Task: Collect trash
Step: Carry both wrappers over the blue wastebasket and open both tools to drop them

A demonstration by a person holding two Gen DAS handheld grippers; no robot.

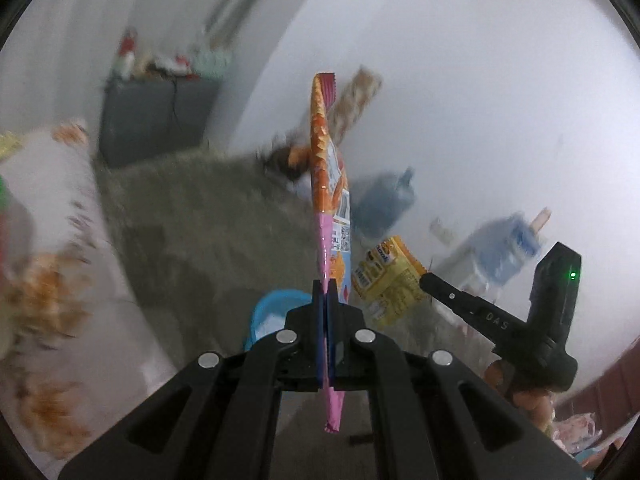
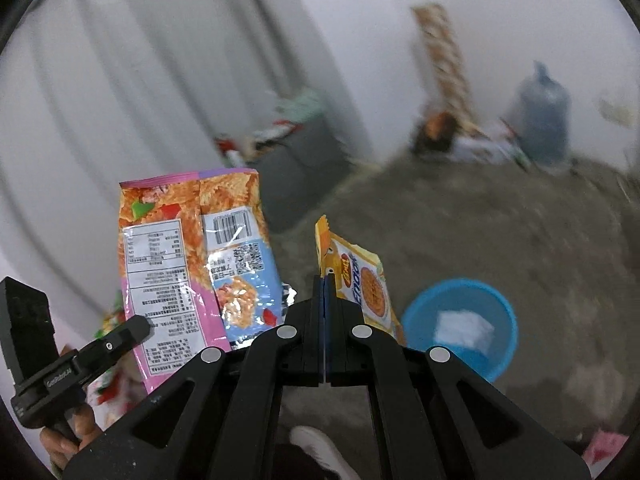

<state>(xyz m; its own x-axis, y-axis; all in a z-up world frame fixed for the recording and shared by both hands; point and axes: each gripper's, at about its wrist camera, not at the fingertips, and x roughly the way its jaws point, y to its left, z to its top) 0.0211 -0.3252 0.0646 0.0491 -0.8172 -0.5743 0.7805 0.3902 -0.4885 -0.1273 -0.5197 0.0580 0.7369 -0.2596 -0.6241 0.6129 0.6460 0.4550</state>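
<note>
My left gripper is shut on a pink and orange snack wrapper, held edge-on and upright in the air; the same wrapper shows flat in the right wrist view. My right gripper is shut on a yellow biscuit wrapper, which also shows in the left wrist view. A blue basin with white paper inside sits on the floor below and right of the right gripper; part of it shows behind the left gripper.
A dark grey cabinet with clutter on top stands by the wall. A blue water jug and a patterned roll lean at the far wall. A floral bedcover is at left.
</note>
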